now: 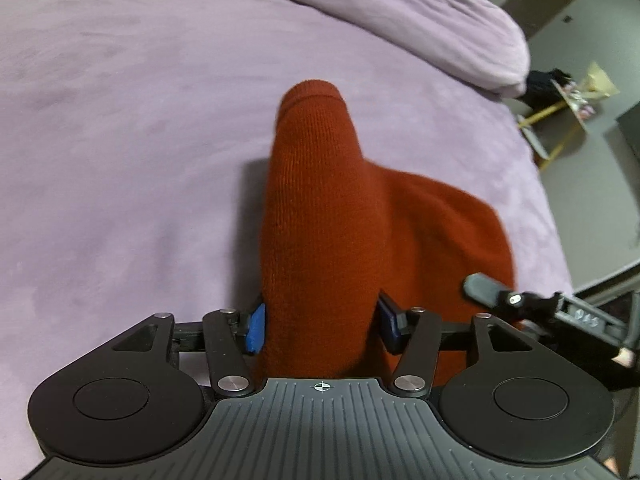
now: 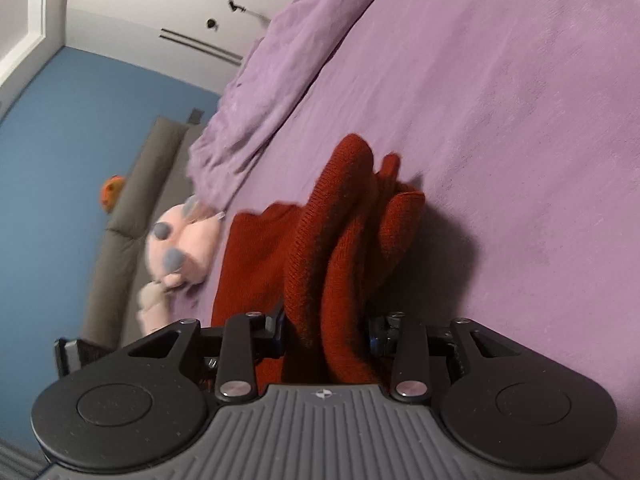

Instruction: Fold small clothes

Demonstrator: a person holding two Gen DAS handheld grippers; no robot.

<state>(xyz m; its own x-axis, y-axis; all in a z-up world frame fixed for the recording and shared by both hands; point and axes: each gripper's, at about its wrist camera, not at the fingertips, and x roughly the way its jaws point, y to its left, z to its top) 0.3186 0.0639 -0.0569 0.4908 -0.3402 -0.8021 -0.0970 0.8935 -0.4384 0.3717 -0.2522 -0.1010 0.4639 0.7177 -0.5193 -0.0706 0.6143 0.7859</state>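
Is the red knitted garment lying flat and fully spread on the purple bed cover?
No: the red knitted garment is bunched and lifted between the pads of the left gripper above the purple bed cover.

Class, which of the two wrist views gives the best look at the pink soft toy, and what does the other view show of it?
The right wrist view. The pink soft toy lies blurred at the bed's edge, left of the red knit garment. The left wrist view shows none of it.
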